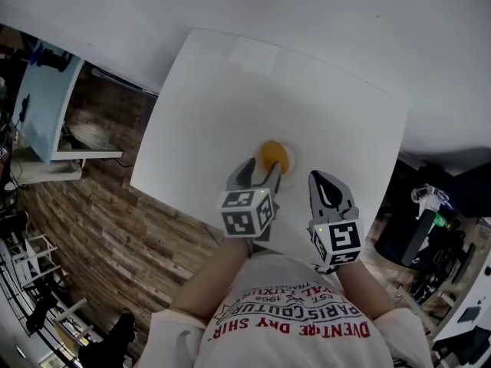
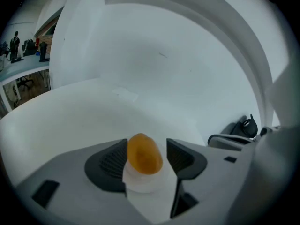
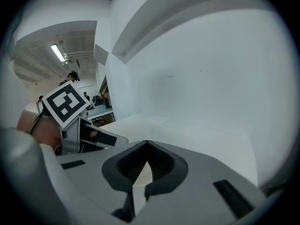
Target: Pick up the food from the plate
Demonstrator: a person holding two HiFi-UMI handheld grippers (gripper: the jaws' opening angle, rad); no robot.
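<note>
Head view looks steeply down on a square white tabletop (image 1: pixel 230 90) above a brown wood-plank floor (image 1: pixel 100 213). A smooth orange egg-shaped piece of food (image 1: pixel 274 156) lies a little to the 4 o'clock side of the table's middle, on a small round white plate (image 2: pixel 140 184) that hardly stands out from the white surface.

The left gripper (image 1: pixel 262 165) reaches in from 6 o'clock and its two grey jaws stand on either side of the food. In the left gripper view the jaws are about half open with the food between their dark ribbed pads (image 2: pixel 112 161). The pad at 9 o'clock lies right against the food's edge, while a thin gap shows at the 3 o'clock pad, so nothing is clamped and the food rests on the plate.

The right gripper (image 1: pixel 322 184) hangs just beside the left one, at 3 o'clock from it, and near the table's front edge. In the right gripper view its jaws meet at the tips with nothing between them.
</note>
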